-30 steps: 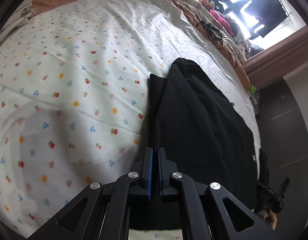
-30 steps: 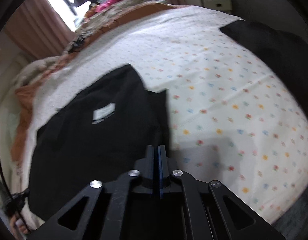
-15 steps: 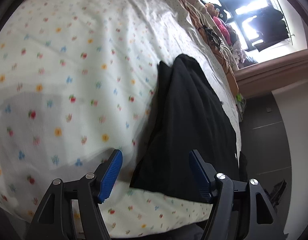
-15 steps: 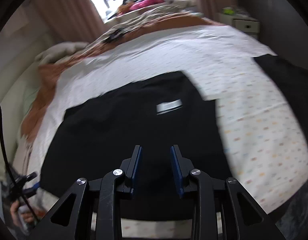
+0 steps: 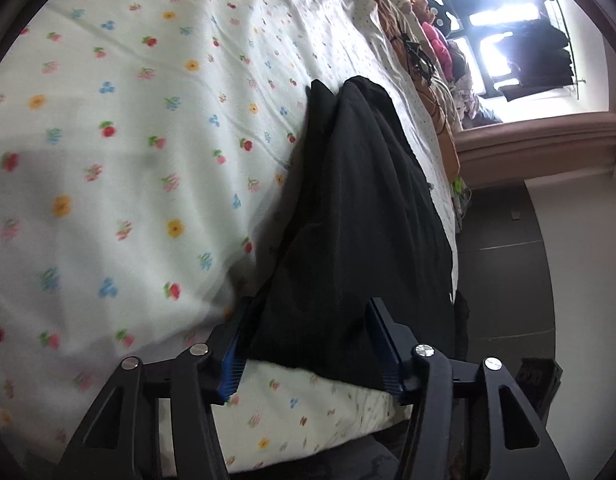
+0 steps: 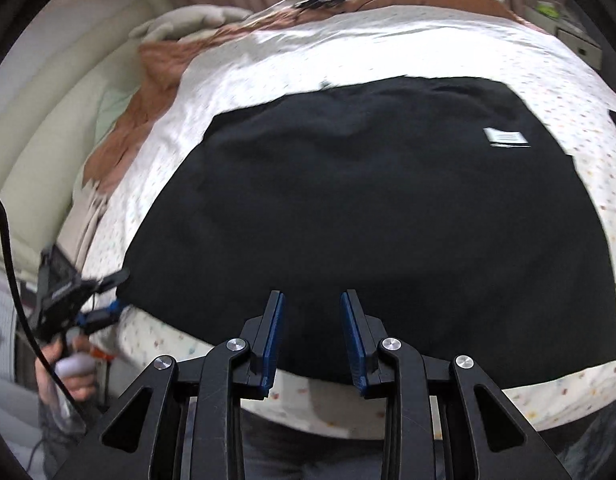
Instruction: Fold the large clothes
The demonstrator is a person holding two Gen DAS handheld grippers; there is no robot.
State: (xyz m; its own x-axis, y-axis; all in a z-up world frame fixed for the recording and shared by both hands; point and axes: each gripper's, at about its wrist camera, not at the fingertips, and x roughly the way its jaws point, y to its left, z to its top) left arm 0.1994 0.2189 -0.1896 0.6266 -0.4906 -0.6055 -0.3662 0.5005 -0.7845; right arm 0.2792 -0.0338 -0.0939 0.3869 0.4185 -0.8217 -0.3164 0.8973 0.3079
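Observation:
A large black garment lies folded flat on the flowered bed sheet, a white label showing near its far right. My left gripper straddles the garment's near corner. Its jaws are closing with the cloth between them, and the pads do not press on it. In the right wrist view the left gripper sits at the garment's left corner, gripped by a hand. My right gripper hovers open over the garment's near edge, with nothing pinched.
A brown blanket and a pale pillow lie at the far end of the bed. Clothes are piled under a bright window. A small cabinet stands beyond the bed. Dark floor runs along the mattress edge.
Both grippers were shut and now stand open. The left one sank to the garment's corner; the right one swung sideways along the near edge, so the garment now fills its view.

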